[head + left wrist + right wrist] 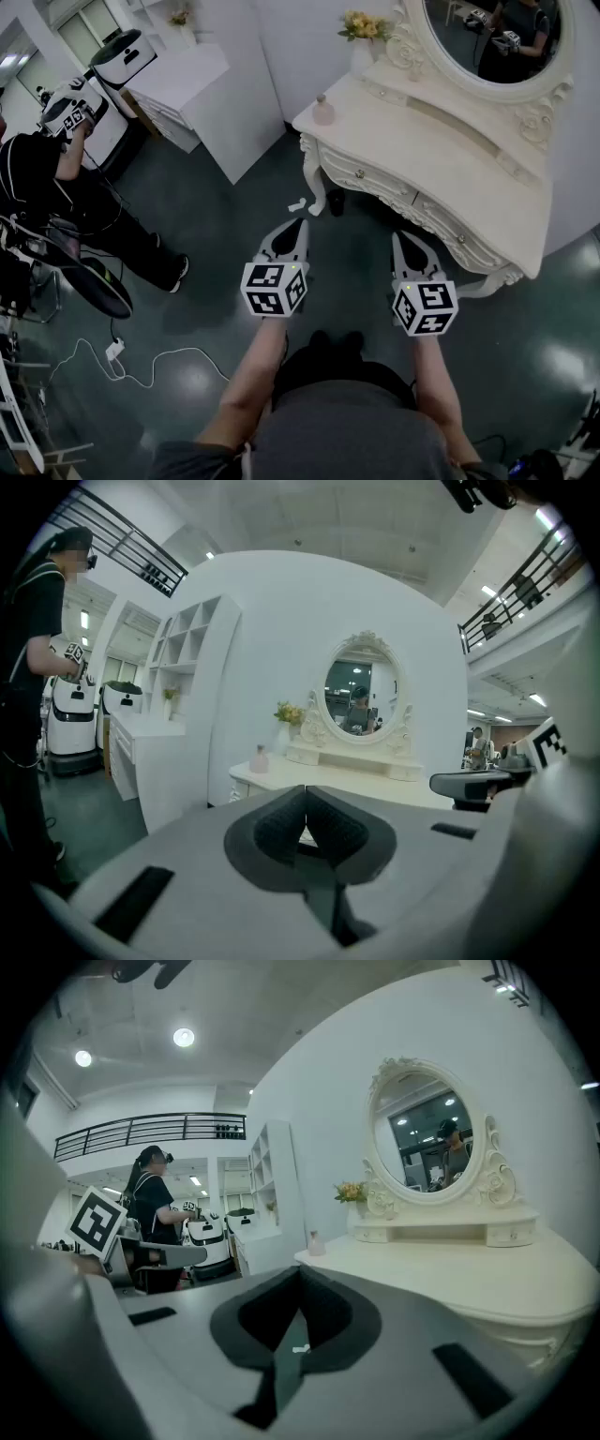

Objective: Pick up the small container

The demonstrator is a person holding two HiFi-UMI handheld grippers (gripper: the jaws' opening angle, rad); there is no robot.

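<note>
Dressing table point(441, 141) bears a pink container point(323, 111); left tool point(301, 224), right tool point(398, 236) pressed together.

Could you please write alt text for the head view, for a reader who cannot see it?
The left gripper and right gripper, jaws shut and empty, point at a cream dressing table with an oval mirror. A small pink container stands near the table's left end.

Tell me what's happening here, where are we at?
A person holds the left gripper and the right gripper over the floor, short of the dressing table. Both have jaws together, with nothing in them. The small pink container stands untouched at the table's corner. Another person stands off to the left.
</note>
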